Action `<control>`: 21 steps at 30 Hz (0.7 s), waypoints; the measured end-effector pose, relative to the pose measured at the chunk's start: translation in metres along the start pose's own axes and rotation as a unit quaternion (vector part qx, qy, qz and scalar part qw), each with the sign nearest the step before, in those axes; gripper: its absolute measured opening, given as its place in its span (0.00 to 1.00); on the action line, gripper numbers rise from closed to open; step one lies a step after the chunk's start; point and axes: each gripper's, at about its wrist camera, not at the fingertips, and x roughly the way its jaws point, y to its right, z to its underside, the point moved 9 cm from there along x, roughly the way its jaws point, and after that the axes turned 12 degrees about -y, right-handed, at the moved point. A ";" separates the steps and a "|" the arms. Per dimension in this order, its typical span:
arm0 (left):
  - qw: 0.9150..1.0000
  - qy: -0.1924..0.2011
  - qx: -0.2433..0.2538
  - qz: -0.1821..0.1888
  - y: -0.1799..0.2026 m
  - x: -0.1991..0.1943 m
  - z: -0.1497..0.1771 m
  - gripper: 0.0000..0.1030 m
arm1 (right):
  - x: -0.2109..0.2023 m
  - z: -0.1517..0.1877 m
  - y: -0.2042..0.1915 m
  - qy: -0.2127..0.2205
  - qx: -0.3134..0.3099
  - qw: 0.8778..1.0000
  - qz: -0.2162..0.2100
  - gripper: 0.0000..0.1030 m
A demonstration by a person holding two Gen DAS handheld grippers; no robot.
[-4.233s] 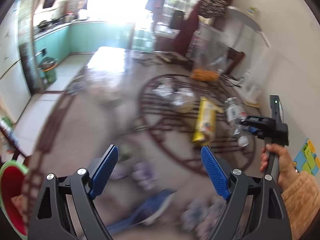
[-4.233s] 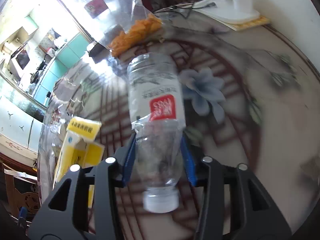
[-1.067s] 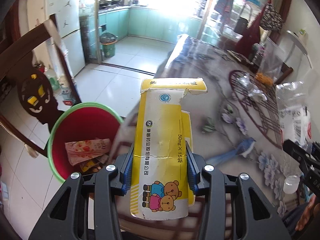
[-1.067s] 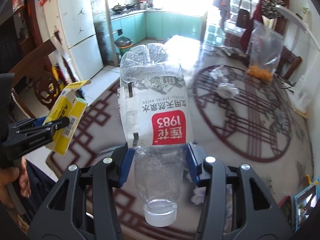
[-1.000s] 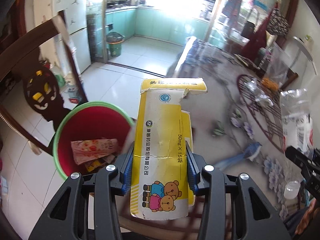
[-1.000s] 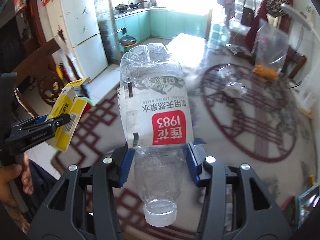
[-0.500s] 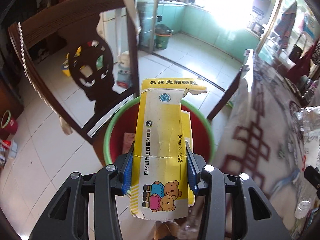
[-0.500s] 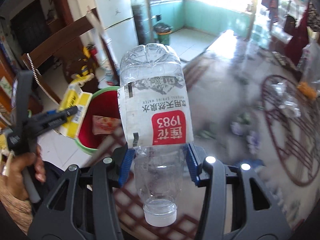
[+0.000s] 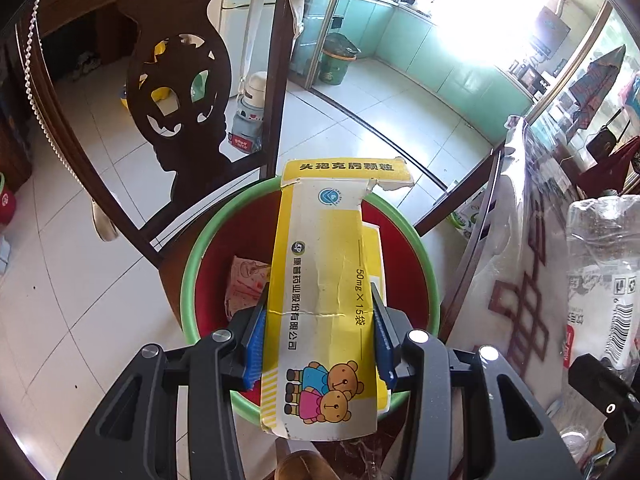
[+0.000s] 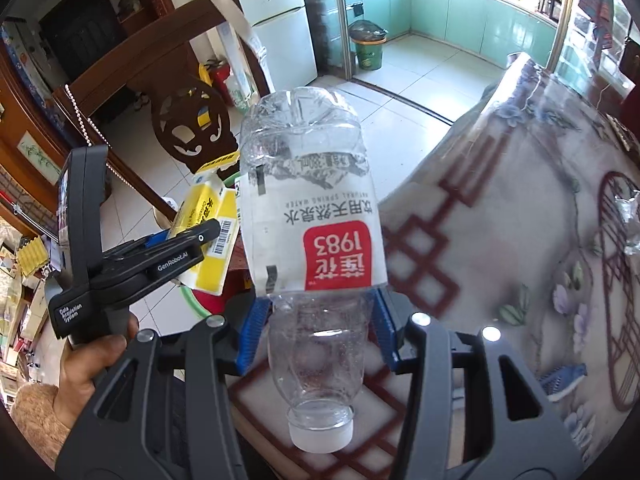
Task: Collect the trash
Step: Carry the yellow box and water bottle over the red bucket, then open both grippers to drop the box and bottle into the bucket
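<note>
Dark carved wooden chair (image 9: 180, 92) stands far left on the white tile floor (image 9: 80, 280). Just right of it I see the bin (image 9: 192, 280), green rim, red inside, with a pinkish wrapper (image 9: 244, 284) lying in it.

My left gripper (image 9: 318, 330) has its jaws clamped on the yellow carton (image 9: 324, 280), blue pads pressed to both long sides. The carton hangs over the bin's mouth, torn flap farthest from me, bear print nearest. In the right wrist view a hand (image 10: 86, 368) grips the left gripper's handle.

My right gripper (image 10: 316, 336) has its jaws closed on the clear plastic bottle (image 10: 312, 216) at its shoulder, white cap towards me, base pointing away. It hangs over the edge of the table (image 10: 500, 208), right of the bin.
</note>
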 end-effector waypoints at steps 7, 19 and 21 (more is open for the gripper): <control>1.000 -0.008 -0.018 0.013 0.000 -0.003 -0.003 0.40 | 0.013 -0.004 0.000 -0.013 -0.006 1.000 0.009 0.45; 0.999 0.028 -0.025 -0.005 0.001 -0.047 -0.008 0.61 | 0.006 -0.019 -0.010 0.007 -0.005 1.000 -0.012 0.50; 0.998 0.042 -0.040 -0.009 -0.007 -0.055 -0.010 0.71 | 0.001 -0.021 -0.014 0.015 -0.009 1.000 -0.015 0.59</control>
